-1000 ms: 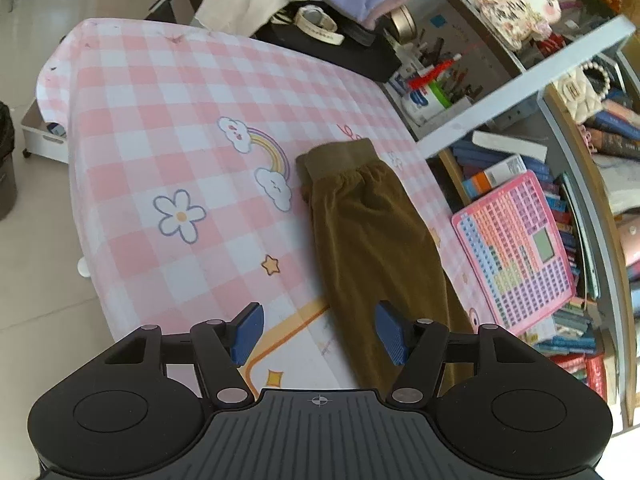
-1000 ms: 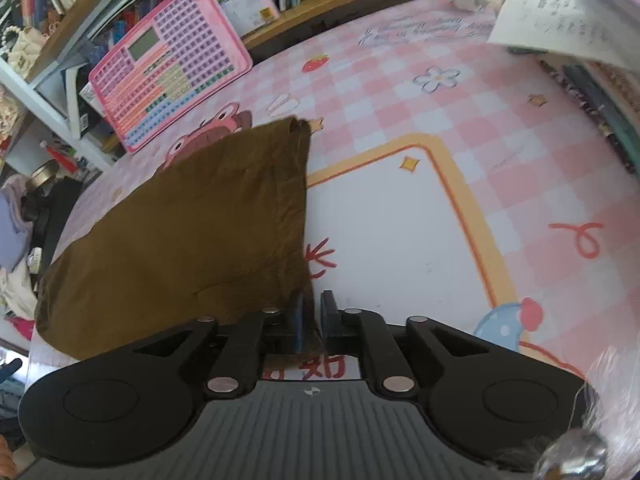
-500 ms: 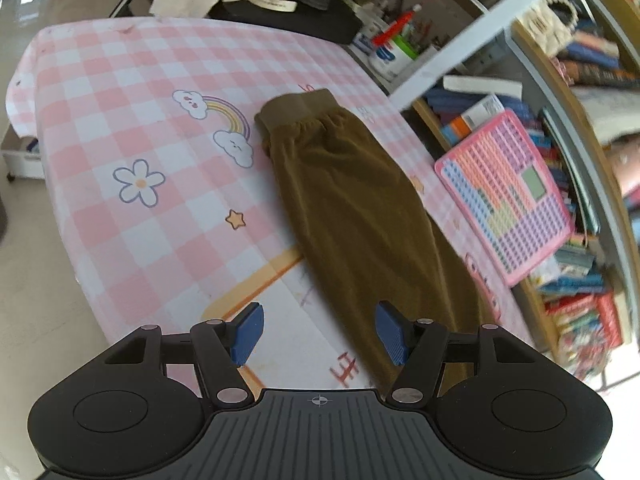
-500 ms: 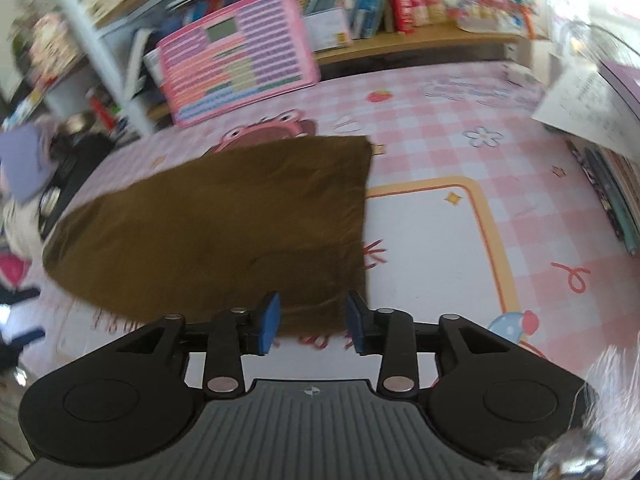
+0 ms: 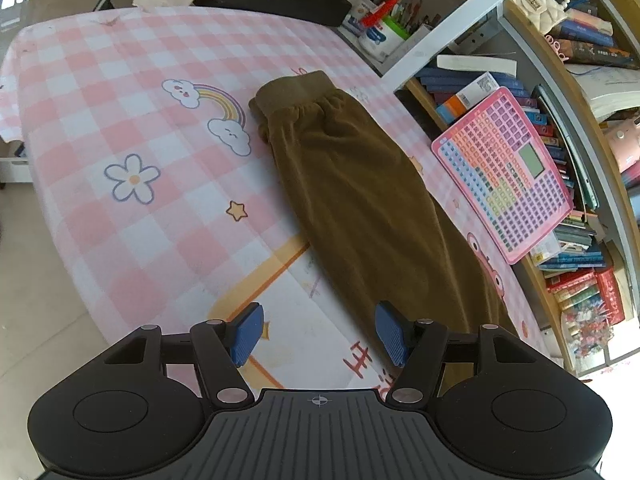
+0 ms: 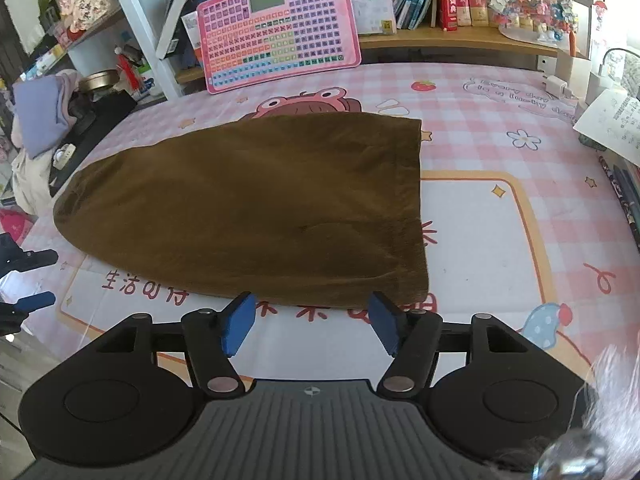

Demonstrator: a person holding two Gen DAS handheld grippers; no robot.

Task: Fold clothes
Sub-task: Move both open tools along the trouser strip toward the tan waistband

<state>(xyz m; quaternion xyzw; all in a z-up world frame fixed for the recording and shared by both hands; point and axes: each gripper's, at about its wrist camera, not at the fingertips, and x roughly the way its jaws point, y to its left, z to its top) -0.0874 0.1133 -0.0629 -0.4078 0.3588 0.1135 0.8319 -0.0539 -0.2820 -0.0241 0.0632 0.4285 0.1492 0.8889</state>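
Olive-brown corduroy trousers lie flat beside the pink toy keyboard on the surface, right tool opening empty, left tool wide, so I'd grab the hem next.

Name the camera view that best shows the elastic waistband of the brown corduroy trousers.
Left wrist view: the brown corduroy trousers lie lengthwise, gathered waistband fully visible at the far end. Right wrist view shows the trousers side-on; the waistband end is rounded off, indistinct.
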